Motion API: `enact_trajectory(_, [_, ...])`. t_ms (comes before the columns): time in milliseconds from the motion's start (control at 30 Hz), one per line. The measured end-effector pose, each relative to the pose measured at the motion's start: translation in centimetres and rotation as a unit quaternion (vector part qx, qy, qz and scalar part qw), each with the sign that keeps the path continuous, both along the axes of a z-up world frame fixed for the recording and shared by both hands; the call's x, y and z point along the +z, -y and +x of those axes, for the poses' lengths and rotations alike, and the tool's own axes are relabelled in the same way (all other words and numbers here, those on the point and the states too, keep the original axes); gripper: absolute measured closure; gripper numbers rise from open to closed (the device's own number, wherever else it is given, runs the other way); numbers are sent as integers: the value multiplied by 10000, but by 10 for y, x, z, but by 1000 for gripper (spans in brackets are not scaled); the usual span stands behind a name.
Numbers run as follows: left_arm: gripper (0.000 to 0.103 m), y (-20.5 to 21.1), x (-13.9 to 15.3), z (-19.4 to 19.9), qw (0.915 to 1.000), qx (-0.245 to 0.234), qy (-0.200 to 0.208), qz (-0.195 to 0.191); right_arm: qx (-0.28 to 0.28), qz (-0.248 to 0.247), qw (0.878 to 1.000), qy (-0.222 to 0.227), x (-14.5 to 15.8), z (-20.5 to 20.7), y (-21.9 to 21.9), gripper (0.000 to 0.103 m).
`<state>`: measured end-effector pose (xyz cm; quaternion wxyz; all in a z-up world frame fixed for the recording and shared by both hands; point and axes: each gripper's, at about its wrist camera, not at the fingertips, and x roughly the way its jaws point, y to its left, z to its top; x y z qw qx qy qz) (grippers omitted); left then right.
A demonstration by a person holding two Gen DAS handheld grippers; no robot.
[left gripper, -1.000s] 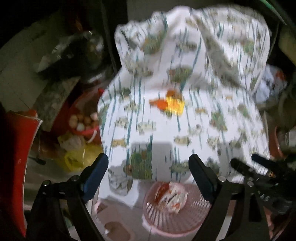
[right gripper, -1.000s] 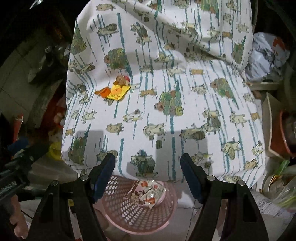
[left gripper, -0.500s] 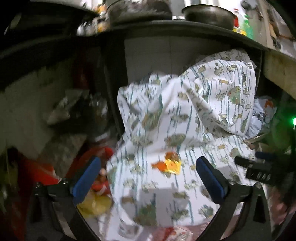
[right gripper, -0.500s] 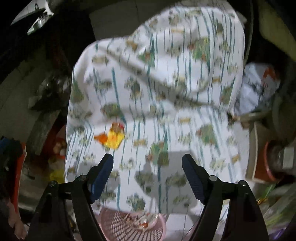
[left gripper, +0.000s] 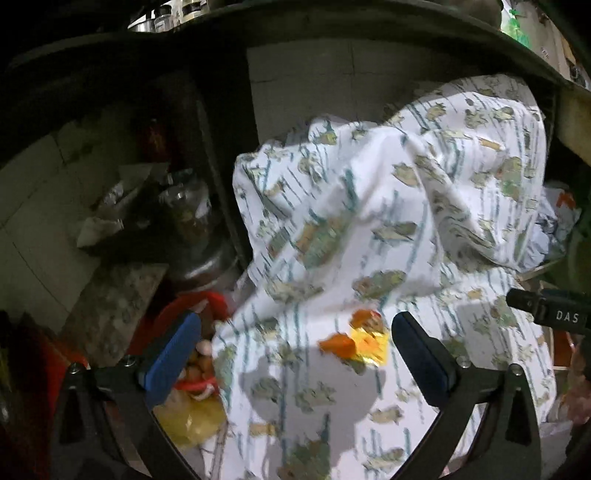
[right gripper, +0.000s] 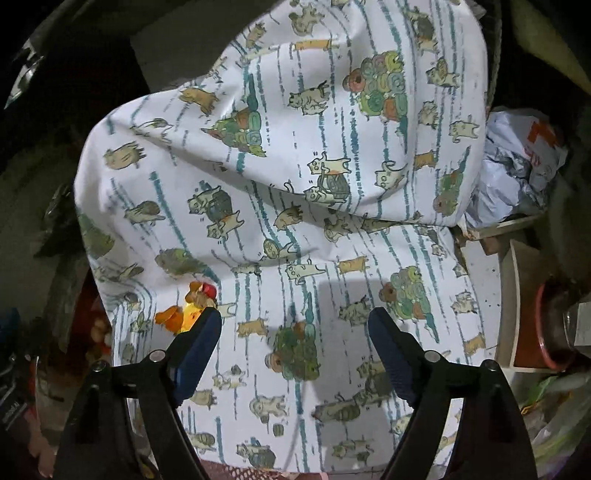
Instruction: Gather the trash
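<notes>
Both grippers over a white cat-print cloth [right gripper: 280, 206] draped on a bulky shape under a dark shelf [left gripper: 332, 33].

Left gripper [left gripper: 295, 350]: fingers spread wide, nothing betw. them, no contact w/ cloth. Jaws have just been opening further.

Right gripper [right gripper: 295, 350]: fingers spread, not pinching anything, jaws have just been opening too. Only cloth seen betw. them.

Trash: small orange-yellow wrapper [left gripper: 360, 341] lying on the cloth, lower middle in left view, just beside the right-hand finger there. In right view same wrapper [right gripper: 188, 310] partly hidden behind tip of the left-hand finger; touching or not, can't tell.

Left of cloth: red tub [left gripper: 192, 306] w/ small round things, yellow bag [left gripper: 192, 421] below it. Right of cloth: crumpled white plastic bag [right gripper: 517, 166]. Bit of pink basket [right gripper: 236, 472] at bottom edge in right view.
</notes>
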<state>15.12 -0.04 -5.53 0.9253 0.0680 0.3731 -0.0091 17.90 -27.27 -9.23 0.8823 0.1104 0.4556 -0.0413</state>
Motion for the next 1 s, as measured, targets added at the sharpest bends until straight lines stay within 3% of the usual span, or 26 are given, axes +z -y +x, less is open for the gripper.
enact_trajectory(67, [0, -8, -2, 10, 9999, 136, 6, -46, 30, 49, 9999, -104, -5, 10, -4, 20])
enact_trajectory(267, [0, -33, -25, 41, 9970, 514, -492, -293, 219, 191, 9988, -397, -15, 39, -23, 20])
enact_trajectory(400, [0, -40, -43, 56, 9897, 514, -1238, -499, 519, 454, 9951, -704, -27, 60, -38, 20])
enact_trajectory(467, [0, -44, -47, 56, 9876, 540, -1314, -668, 449, 531, 9941, -830, -35, 69, -43, 20])
enact_trajectory(600, [0, -51, -57, 62, 9849, 707, -1441, -651, 457, 1144, 9847, -1236, -59, 92, -53, 20])
enact_trajectory(733, [0, -60, -64, 67, 9782, 851, -1682, -877, 485, 935, 9847, -1391, -85, 107, -72, 20])
enact_trajectory(833, [0, -63, -62, 68, 9774, 862, -1668, -973, 564, 768, 9852, -1427, -101, 112, -86, 29])
enact_trajectory(933, [0, -66, -62, 68, 9790, 868, -1609, -904, 722, 774, 9840, -1434, -112, 117, -98, 44])
enact_trajectory(1000, [0, -68, -68, 68, 9785, 931, -1662, -791, 790, 713, 9849, -1366, -113, 121, -102, 48])
